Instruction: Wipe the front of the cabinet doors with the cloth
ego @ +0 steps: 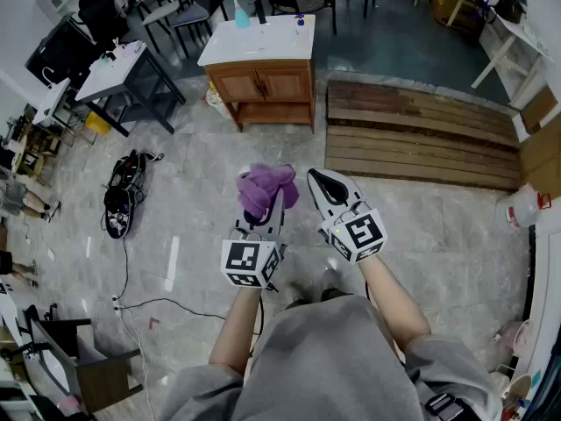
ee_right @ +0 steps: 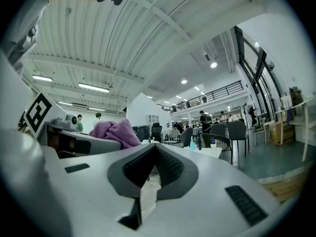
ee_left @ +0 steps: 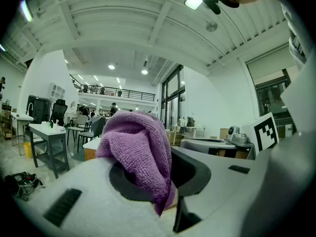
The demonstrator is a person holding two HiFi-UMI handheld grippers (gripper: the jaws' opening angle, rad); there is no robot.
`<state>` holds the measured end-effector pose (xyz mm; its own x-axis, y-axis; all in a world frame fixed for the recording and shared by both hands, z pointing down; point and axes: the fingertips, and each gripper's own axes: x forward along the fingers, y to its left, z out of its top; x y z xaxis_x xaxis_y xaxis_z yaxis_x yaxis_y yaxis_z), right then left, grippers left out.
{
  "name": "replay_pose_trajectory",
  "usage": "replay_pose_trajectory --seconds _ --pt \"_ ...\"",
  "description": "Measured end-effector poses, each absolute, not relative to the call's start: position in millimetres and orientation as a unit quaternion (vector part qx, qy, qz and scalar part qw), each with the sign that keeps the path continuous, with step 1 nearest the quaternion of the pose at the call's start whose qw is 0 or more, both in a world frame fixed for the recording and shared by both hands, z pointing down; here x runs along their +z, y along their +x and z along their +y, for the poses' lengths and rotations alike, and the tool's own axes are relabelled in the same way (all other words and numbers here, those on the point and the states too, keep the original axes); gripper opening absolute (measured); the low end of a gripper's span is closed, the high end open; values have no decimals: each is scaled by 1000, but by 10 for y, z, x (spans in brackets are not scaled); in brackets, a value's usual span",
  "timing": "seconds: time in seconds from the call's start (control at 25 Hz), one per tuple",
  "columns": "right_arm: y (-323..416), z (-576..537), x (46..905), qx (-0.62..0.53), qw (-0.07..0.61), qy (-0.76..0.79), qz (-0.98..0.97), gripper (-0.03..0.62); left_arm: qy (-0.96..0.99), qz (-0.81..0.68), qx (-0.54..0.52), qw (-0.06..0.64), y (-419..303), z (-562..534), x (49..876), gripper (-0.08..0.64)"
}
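Observation:
My left gripper (ego: pixel 266 198) is shut on a bunched purple cloth (ego: pixel 265 188), held out over the floor; in the left gripper view the cloth (ee_left: pixel 139 149) bulges up from between the jaws. Beside it, my right gripper (ego: pixel 324 182) is shut with nothing in it, its jaws meeting at the tips (ee_right: pixel 156 152). The purple cloth (ee_right: pixel 114 132) shows at the left of the right gripper view. A wooden cabinet (ego: pixel 266 84) with two closed doors and a white top stands well ahead of both grippers, some way across the floor.
A blue bottle (ego: pixel 241 13) and small items sit on the cabinet's top. A slatted wooden platform (ego: pixel 421 134) lies at the right. A dark bag (ego: pixel 121 193) and cables lie on the floor at left, near a desk (ego: pixel 114 73) and chairs.

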<state>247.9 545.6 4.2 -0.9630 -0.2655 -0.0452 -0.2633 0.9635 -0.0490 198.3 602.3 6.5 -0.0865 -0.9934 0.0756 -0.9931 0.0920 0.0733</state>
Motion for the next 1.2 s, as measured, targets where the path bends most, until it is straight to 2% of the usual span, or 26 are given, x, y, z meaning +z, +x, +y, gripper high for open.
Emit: replay_pose_trajectory --seconds 0.8,1.2 --pt "2805 4730 220 -53 43 -158 985 11 676 -734 22 56 2260 5408 273 77" --pt "2345 4364 452 -66 26 -164 984 11 679 -730 22 69 1723 4993 459 77"
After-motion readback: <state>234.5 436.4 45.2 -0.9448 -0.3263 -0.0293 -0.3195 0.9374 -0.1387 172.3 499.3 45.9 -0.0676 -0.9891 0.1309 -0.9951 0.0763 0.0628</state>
